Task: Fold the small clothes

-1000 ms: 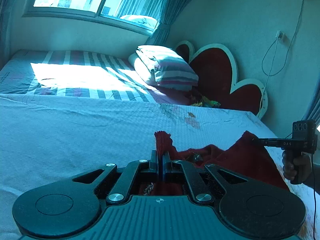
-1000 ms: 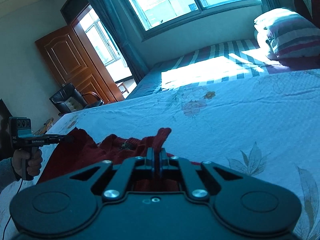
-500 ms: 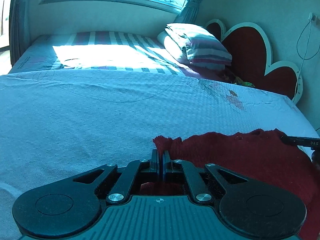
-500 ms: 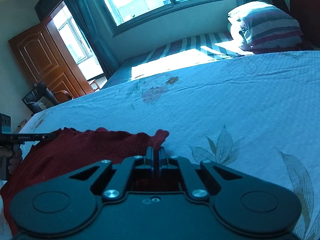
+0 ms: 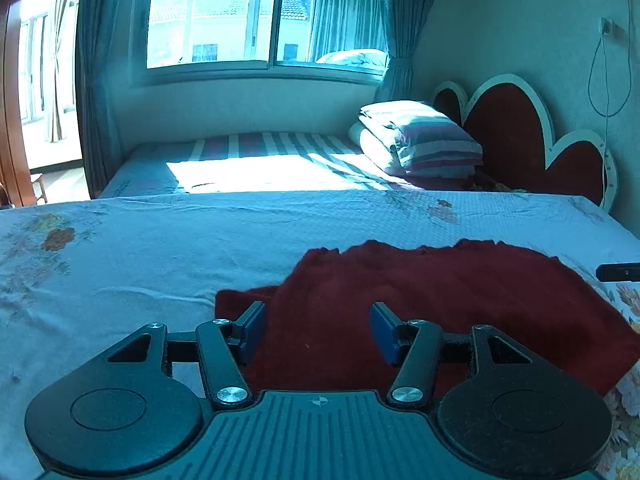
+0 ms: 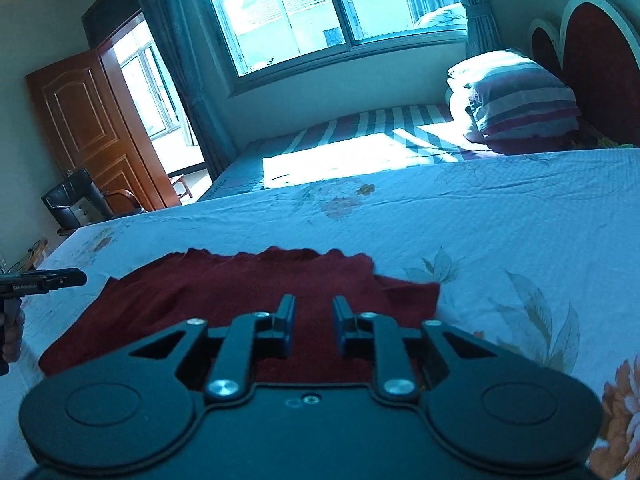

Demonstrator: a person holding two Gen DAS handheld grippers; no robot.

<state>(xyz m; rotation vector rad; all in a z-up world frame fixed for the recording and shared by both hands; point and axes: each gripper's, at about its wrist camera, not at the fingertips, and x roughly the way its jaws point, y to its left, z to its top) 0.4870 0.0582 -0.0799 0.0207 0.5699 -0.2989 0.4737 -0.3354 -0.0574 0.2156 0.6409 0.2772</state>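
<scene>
A small dark red knit garment (image 5: 420, 300) lies folded on the blue flowered bedsheet (image 5: 160, 248); it also shows in the right wrist view (image 6: 240, 292). My left gripper (image 5: 318, 330) is open and empty, low over the garment's left part. My right gripper (image 6: 313, 320) is open and empty over the garment's right part. The tip of the right gripper shows at the left view's right edge (image 5: 620, 272). The left gripper's tip and the hand holding it show at the right view's left edge (image 6: 40, 282).
A second bed with a striped sheet (image 5: 280, 152) and a striped pillow (image 5: 424, 140) stands behind. A heart-shaped headboard (image 5: 520, 136) is at the right. A wooden door (image 6: 88, 128) and a black chair (image 6: 76, 204) stand at the far left.
Both grippers have let go of the garment's edge and opened. The lifted edge now lies flat, folded over the rest. Both grippers have pulled back and risen slightly.
</scene>
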